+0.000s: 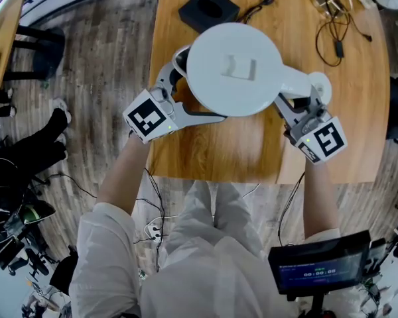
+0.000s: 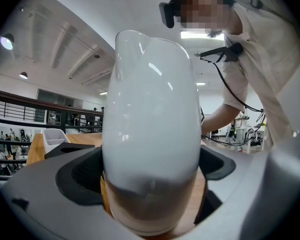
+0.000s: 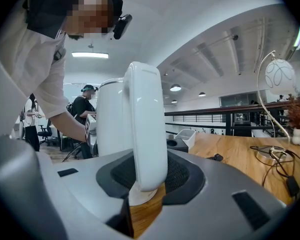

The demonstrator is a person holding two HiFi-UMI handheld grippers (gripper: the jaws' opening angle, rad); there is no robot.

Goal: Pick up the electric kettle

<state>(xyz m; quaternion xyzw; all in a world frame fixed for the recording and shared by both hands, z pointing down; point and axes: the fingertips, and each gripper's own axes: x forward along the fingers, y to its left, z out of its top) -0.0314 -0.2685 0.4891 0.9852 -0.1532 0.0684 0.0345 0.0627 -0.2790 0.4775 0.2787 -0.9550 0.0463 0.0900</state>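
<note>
Two grips on one white electric kettle [image 1: 233,68], caught between both tools above the wooden table [image 1: 212,154].

Left gripper [image 2: 151,181]: black pads [image 2: 85,176] clamped on the rounded lower body, spout side turned toward it.

Right gripper [image 3: 150,176]: closed on the upright loop handle [image 3: 146,129], pads snug against both flanks near its foot.

Unclear whether kettle bottom clear of the tabletop or just resting on it.

Handling, as judged:
- Rigid glossy shell, probably slick under the pads, so body hold good for steadying only.
- Handle the proper purchase: narrow, flat-sided, made for the load.
- Weight unknown, fill not visible. Likely heavy and sloshy if filled, so lift level, keep upright, no tilt toward the spout.

Beyond the kettle from both grippers: black square power base [image 1: 209,8] with round recess, probably its dock, well apart from the kettle.

Farther off, past the right gripper: loose cables [image 1: 335,28] on the same table.
</note>
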